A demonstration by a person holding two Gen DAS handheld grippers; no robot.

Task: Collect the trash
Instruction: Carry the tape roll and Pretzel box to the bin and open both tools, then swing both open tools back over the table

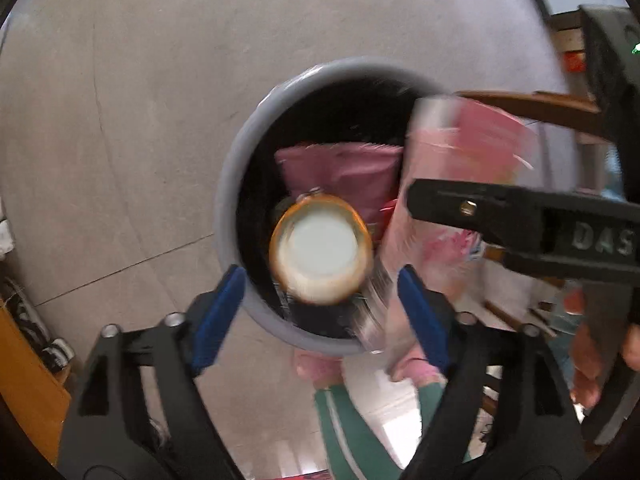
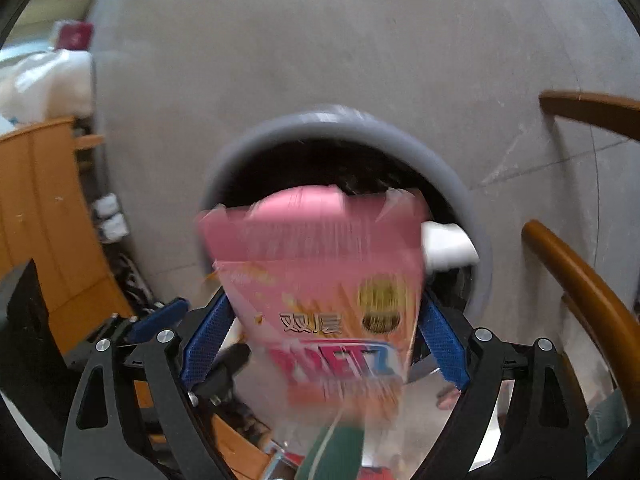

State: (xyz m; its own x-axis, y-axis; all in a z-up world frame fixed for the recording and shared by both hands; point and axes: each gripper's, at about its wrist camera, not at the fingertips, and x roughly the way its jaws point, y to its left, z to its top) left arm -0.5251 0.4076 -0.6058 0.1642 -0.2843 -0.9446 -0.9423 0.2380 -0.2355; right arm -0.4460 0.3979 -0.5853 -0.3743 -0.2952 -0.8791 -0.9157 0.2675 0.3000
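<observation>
Blue-padded jaws of the left gripper (image 1: pixel 320 304) stand apart and empty above a grey trash bin (image 1: pixel 236 184) on the grey floor (image 1: pixel 120 120). Falling at the bin's mouth, motion-blurred, is an orange-rimmed cup (image 1: pixel 320 248); a pink wrapper (image 1: pixel 340 172) lies deeper inside. Right gripper (image 2: pixel 324 340) jaws bracket a pink snack box (image 2: pixel 320 280) printed "双层" and a blurred word that reads as "PRETZ", over the bin's near rim; blur hides any contact. Wooden chair rails (image 2: pixel 580 280) curve at right.
</observation>
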